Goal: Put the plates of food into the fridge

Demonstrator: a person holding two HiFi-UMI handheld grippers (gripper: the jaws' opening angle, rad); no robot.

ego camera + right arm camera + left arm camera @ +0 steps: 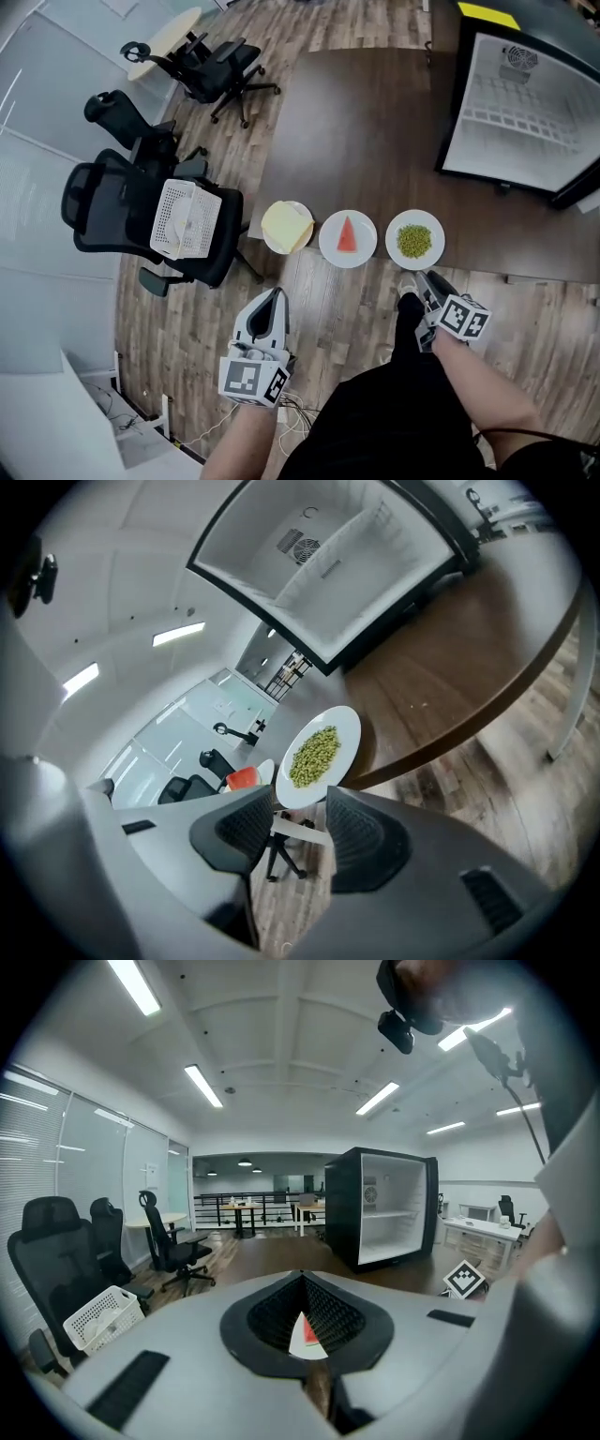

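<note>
Three white plates sit in a row at the near edge of the dark table (375,131): yellow food (286,226), a red wedge (348,238), and green peas (414,240). The black fridge (525,103) stands open at the far right, its white inside bare. My right gripper (419,278) is just short of the pea plate (317,754), with the jaws open on a small gap and the plate rim just ahead of the tips. My left gripper (276,295) hangs below the table edge near the yellow plate, with its tips together and nothing held. The red wedge (307,1333) shows past them.
Black office chairs (122,202) crowd the left, and one of them carries a white basket (186,218). A round pale table (164,42) stands far back on the left. The floor is wood planks. The person's dark-clothed body (394,412) fills the lower middle.
</note>
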